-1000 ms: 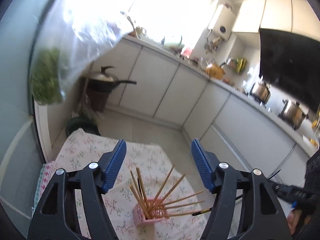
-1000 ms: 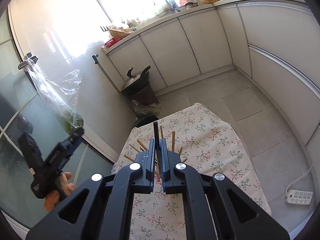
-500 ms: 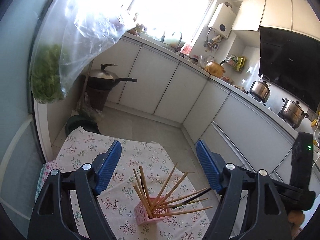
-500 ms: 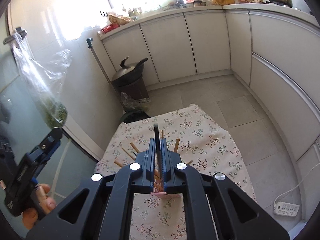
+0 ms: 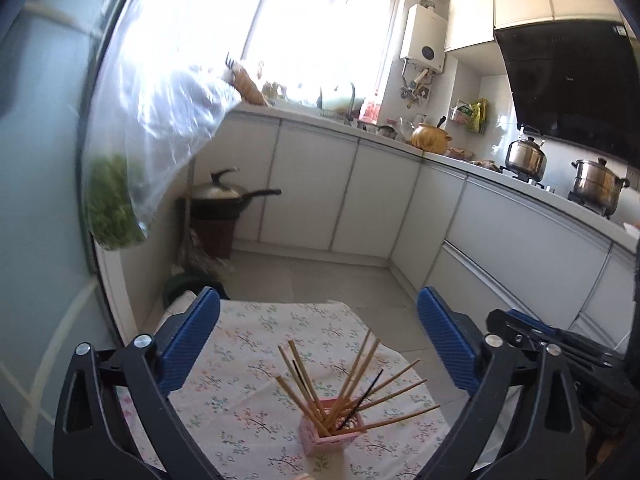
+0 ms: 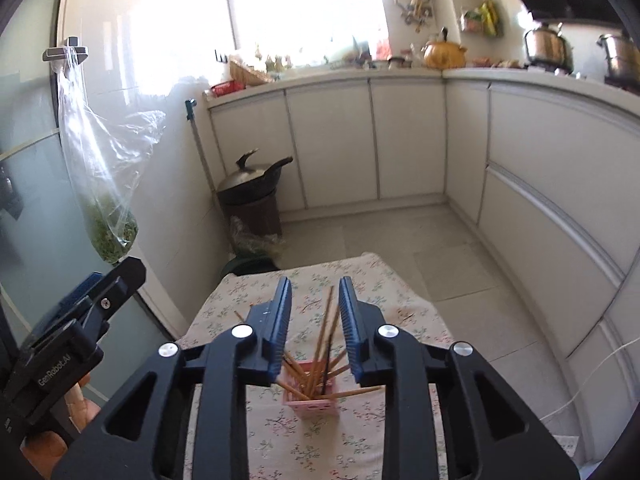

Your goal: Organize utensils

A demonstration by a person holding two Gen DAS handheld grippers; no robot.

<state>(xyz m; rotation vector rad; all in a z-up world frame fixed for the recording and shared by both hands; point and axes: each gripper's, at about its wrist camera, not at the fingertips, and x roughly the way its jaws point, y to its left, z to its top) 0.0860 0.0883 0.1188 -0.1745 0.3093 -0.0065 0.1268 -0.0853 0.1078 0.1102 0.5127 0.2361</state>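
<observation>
plastic bag (image 5: 168, 128) blurred, holder (image 6: 310, 400) base hidden

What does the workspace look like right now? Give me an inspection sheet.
Surface: small table under a floral cloth.
Job's things: pink holder upright, wooden chopsticks fanned out in it with a dark pair among them.
Clutter: nothing seen on the cloth.
Grippers: left gripper wide open, empty; right gripper just opening, nothing pressed between its pads.
Cables: white power strip cord on the floor.
Surroundings: bag of greens hanging, wok on a bin, white cabinets.
</observation>
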